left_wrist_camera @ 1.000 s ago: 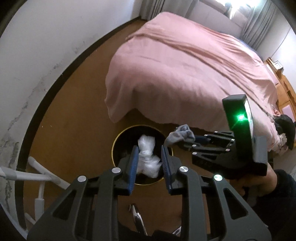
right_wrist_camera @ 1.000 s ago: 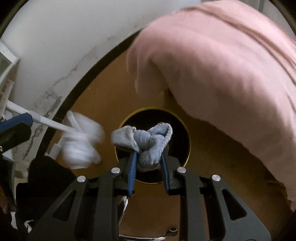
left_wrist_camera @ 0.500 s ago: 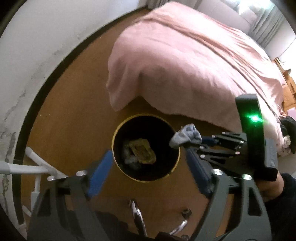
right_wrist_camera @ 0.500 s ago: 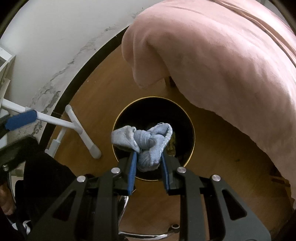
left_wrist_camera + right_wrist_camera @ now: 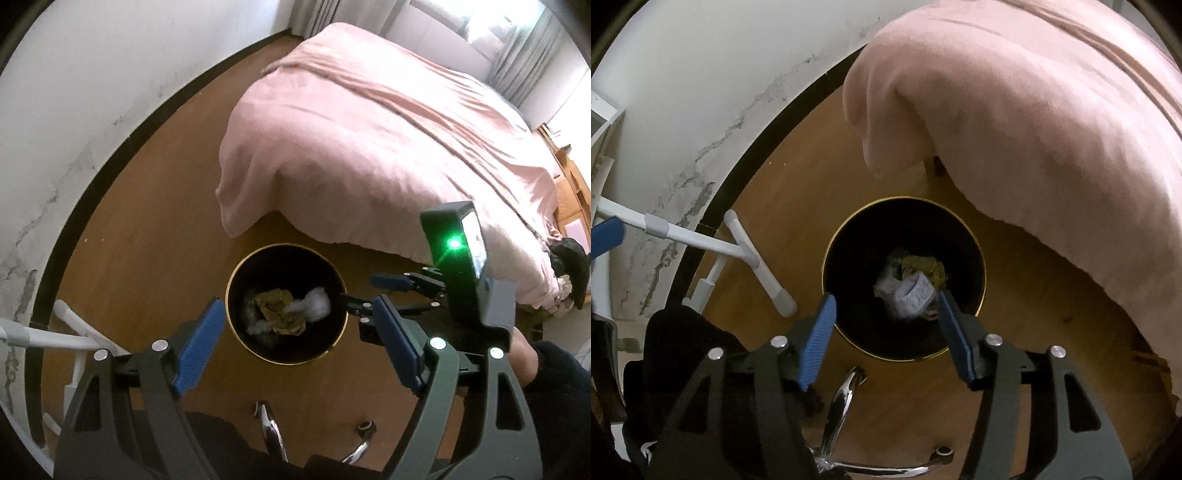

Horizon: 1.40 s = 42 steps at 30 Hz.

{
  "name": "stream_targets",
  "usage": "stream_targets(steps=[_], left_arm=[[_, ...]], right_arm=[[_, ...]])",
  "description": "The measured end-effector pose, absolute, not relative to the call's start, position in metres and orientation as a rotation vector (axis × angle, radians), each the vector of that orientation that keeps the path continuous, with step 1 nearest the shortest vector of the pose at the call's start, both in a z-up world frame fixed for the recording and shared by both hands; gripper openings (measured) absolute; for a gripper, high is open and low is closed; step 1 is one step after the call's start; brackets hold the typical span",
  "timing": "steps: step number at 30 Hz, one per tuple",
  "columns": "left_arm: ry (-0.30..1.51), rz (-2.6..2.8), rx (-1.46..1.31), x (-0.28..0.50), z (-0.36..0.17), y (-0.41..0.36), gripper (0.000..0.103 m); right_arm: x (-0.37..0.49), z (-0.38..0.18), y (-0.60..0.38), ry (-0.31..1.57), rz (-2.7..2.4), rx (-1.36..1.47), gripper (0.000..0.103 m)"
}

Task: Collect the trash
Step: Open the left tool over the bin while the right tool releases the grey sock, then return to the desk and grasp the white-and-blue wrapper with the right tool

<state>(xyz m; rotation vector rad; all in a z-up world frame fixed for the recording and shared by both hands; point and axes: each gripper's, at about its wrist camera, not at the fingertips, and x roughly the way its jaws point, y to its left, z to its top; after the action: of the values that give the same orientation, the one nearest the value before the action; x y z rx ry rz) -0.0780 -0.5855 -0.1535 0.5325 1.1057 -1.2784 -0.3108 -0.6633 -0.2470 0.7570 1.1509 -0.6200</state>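
Hovering over the bin [image 5: 236, 291], both grippers point steeply down at its mouth. Left gripper [image 5: 299, 343] stands wide, blue pads [image 5: 201, 343] far apart, nothing between them; its jaws have just been opening. Right gripper [image 5: 886, 332] has its jaws partly spread and has just been opening too; no pad touches anything.

Bin is round, black inside, with a thin gold rim, standing on the wood floor [image 5: 140, 229] just beside the corner of the bed [image 5: 369, 147], which carries a pink cover hanging close to the floor. Trash lies at the bottom of the bin: a grey cloth wad [image 5: 914, 291] on top in the right view, a crumpled yellow-brown wrapper [image 5: 277, 312] beside it, and a white tissue [image 5: 314, 304] touching the wrapper. All of it sits inside the bin, clear of both grippers.

In the left view the right gripper's body shows at right with a green light [image 5: 454, 243], a forearm in a dark sleeve [image 5: 546, 376] behind it. White tube frame [image 5: 738, 251] stands by the wall [image 5: 701, 92], left of the bin. Chrome chair legs [image 5: 842, 398] show at the bottom edge.
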Motion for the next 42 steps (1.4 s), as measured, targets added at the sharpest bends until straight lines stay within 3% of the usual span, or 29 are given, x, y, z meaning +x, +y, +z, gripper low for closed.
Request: stream_targets(steps=[4, 10, 20, 31, 42], left_arm=[[1.057, -1.285, 0.493, -0.078, -0.12, -0.566, 0.084], [0.872, -1.227, 0.402, -0.065, -0.045, -0.499, 0.091], [0.828, -0.828, 0.216, 0.034, 0.006, -0.314, 0.092], [0.841, -0.367, 0.047, 0.09, 0.011, -0.08, 0.092], [0.858, -0.288, -0.047, 0.094, 0.009, -0.001, 0.092]], right_arm=[[-0.313, -0.221, -0.661, 1.122, -0.636, 0.728, 0.059], [-0.298, -0.137, -0.638, 1.028, -0.619, 0.604, 0.062], [-0.157, -0.011, -0.51, 0.849, -0.244, 0.367, 0.064], [0.033, 0.031, -0.296, 0.868, 0.249, 0.146, 0.062], [0.149, 0.019, -0.195, 0.956, 0.282, -0.016, 0.052]])
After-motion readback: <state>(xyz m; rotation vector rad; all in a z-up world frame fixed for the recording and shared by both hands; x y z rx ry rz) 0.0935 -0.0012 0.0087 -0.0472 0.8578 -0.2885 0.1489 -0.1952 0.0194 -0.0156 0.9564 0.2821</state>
